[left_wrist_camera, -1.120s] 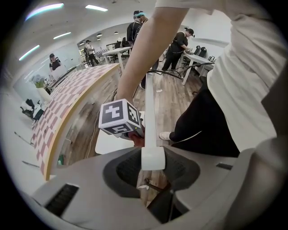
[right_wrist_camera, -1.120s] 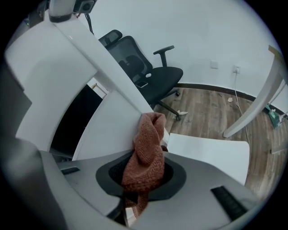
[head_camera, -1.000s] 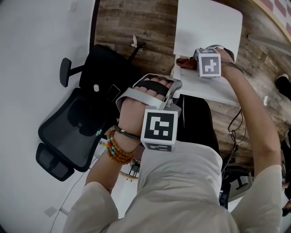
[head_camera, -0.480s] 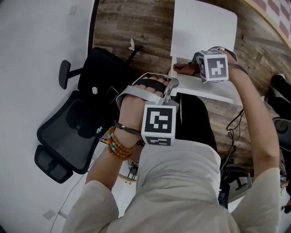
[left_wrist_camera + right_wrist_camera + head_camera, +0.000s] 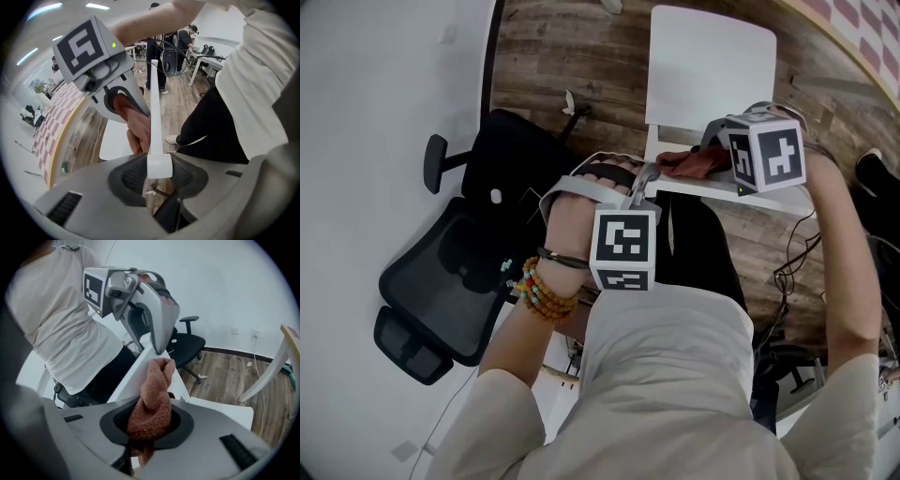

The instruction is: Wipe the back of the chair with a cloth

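A white chair stands in front of me, its seat (image 5: 712,66) beyond its back (image 5: 741,195). My left gripper (image 5: 652,178) clamps one end of the back's top edge; in the left gripper view the white back (image 5: 154,117) runs edge-on into the jaws (image 5: 158,176). A rust-red knit cloth (image 5: 154,399) is pinched in my right gripper (image 5: 147,427), and its free end lies against the top edge of the back (image 5: 133,373). From the head view the cloth (image 5: 692,161) shows just left of the right gripper's marker cube (image 5: 769,155).
A black office chair (image 5: 459,272) stands to my left by a white wall. Cables (image 5: 792,262) trail over the wooden floor on the right. A white table leg (image 5: 269,371) slants at the right of the right gripper view. People (image 5: 157,56) stand far off in the room.
My right gripper has lifted the cloth up the chair back to its top edge, and its cube now looks larger and further right. The left gripper has stayed where it was.
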`<move>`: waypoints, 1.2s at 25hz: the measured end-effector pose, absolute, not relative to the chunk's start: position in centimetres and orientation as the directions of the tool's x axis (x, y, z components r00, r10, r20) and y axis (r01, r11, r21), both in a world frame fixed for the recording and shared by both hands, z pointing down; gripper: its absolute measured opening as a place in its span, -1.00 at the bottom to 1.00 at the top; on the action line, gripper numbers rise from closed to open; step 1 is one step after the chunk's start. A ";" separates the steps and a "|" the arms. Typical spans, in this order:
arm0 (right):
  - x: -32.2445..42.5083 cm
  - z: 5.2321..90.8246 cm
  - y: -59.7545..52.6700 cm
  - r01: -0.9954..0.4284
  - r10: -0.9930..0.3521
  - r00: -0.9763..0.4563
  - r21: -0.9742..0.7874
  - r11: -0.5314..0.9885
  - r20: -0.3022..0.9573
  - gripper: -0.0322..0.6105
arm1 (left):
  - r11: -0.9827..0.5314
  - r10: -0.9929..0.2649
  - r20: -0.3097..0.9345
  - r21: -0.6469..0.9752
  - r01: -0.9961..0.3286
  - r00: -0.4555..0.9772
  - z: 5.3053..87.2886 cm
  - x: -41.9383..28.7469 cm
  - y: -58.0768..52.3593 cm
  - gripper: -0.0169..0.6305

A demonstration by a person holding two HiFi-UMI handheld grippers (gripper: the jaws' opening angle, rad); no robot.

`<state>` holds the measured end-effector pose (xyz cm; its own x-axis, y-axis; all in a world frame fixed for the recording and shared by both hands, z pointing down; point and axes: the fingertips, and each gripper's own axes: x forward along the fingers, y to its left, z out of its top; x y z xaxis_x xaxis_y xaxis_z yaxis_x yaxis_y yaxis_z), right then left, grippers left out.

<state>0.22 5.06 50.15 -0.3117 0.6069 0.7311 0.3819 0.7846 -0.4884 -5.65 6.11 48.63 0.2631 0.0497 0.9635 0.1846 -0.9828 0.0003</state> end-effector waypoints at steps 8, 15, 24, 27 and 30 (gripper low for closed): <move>1.8 47.8 5.5 0.386 0.625 -0.294 -0.508 0.770 0.723 -0.65 | -0.981 0.061 0.964 0.011 0.192 0.257 48.6 -5.6 6.1 -0.46; 2.6 51.6 5.0 0.328 0.634 -0.289 -0.548 0.770 0.718 -0.65 | -0.981 0.063 0.965 0.013 0.195 0.256 48.6 -5.5 6.1 -0.46; 2.8 56.6 4.7 0.318 0.627 -0.247 -0.549 0.773 0.739 -0.65 | -0.980 0.065 0.966 0.014 0.198 0.250 48.5 -5.5 6.0 -0.46; 2.7 58.3 4.6 0.308 0.624 -0.232 -0.552 0.775 0.747 -0.65 | -0.980 0.064 0.966 0.014 0.197 0.252 48.5 -5.6 6.0 -0.46; 2.8 59.9 4.4 0.297 0.622 -0.214 -0.557 0.776 0.753 -0.65 | -0.980 0.062 0.966 0.012 0.197 0.251 48.5 -5.6 6.0 -0.46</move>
<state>2.81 4.43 59.91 -0.2144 0.6222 0.7529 0.2970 0.7759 -0.5566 -5.65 5.97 48.52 0.2512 0.0622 0.9659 0.1967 -0.9804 0.0120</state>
